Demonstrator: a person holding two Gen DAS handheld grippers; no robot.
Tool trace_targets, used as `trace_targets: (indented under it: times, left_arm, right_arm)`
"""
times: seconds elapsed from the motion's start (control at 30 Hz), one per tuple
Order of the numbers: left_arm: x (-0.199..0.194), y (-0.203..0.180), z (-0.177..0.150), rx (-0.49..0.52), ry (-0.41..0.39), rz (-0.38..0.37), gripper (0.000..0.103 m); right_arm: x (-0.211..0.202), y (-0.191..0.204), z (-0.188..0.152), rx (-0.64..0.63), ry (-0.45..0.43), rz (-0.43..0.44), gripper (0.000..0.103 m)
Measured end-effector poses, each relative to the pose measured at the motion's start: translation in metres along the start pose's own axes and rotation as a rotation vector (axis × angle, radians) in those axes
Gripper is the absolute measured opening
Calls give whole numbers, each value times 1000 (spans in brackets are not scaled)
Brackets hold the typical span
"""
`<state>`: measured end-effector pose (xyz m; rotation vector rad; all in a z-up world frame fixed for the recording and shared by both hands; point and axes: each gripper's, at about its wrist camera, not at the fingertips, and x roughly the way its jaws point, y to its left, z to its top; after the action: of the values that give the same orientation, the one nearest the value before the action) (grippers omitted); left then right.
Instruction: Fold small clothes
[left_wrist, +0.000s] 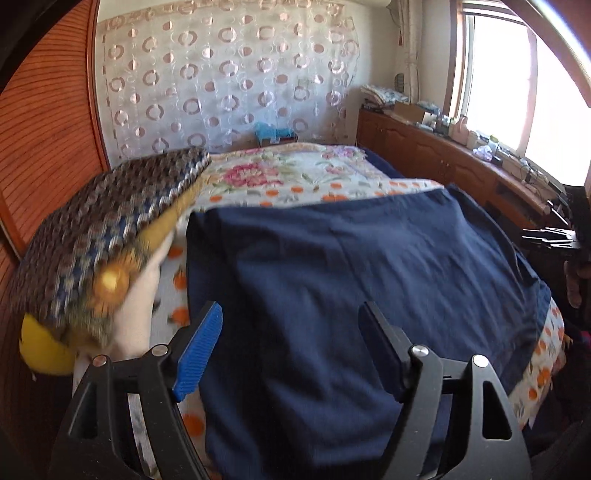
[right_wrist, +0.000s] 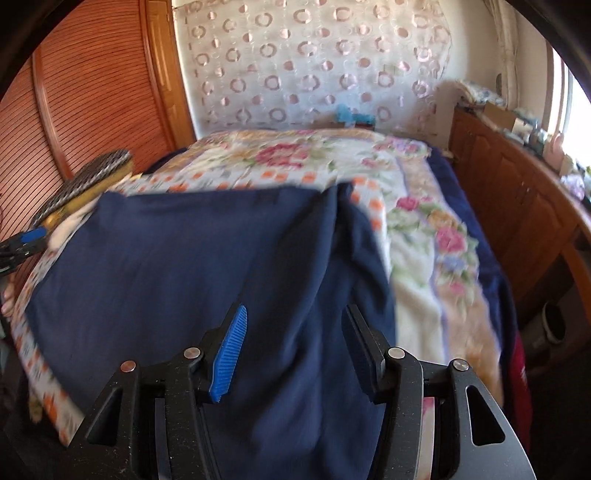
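A navy blue garment (left_wrist: 351, 280) lies spread flat across the bed (left_wrist: 295, 173), filling the centre and lower half of both wrist views, on top of a floral bedspread with orange dots at its edges. In the right wrist view a fold or seam runs down the cloth from the upper centre, and its right edge drops along the flowered cover.

The left gripper (left_wrist: 291, 350) sits at the bottom centre of its frame, fingers (left_wrist: 199, 354) spread wide over the navy cloth with nothing pinched between them. The right gripper (right_wrist: 295, 350) is likewise at the bottom centre of its view, its fingers (right_wrist: 229, 354) parted above the garment and not clamping it; the fabric lies below the gap.

A checked brown and blue cushion (left_wrist: 110, 221) with yellow trim sits at the left of the left wrist view. Behind the bed hangs a sheer curtain (left_wrist: 229, 74) with ring patterns, and a wooden cabinet (left_wrist: 443, 155) loaded with small items runs along the window on the right
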<state>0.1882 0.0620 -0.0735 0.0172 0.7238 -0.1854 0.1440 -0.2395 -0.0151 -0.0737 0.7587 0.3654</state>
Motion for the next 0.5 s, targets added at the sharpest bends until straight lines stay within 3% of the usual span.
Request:
trace_targets:
  times: [0.07, 0.23, 0.33, 0.4, 0.5]
  left_arm:
    - [-4, 1, -16, -16, 31, -5, 76]
    - [-3, -3, -41, -58, 106, -44, 58]
    - [0, -11, -49, -52, 126, -62, 58]
    - [5, -16, -56, -39, 142, -69, 58]
    - [2, -26, -56, 2, 141, -37, 56]
  right_arm:
    - [-10, 5, -19, 6, 17, 15, 55]
    - [-19, 3, -43, 53, 51, -7, 55]
    - [-27, 3, -45, 62, 51, -8, 55]
    - [-30, 2, -45, 66, 35, -6, 44]
    - [-38, 4, -44, 65, 31, 37, 17]
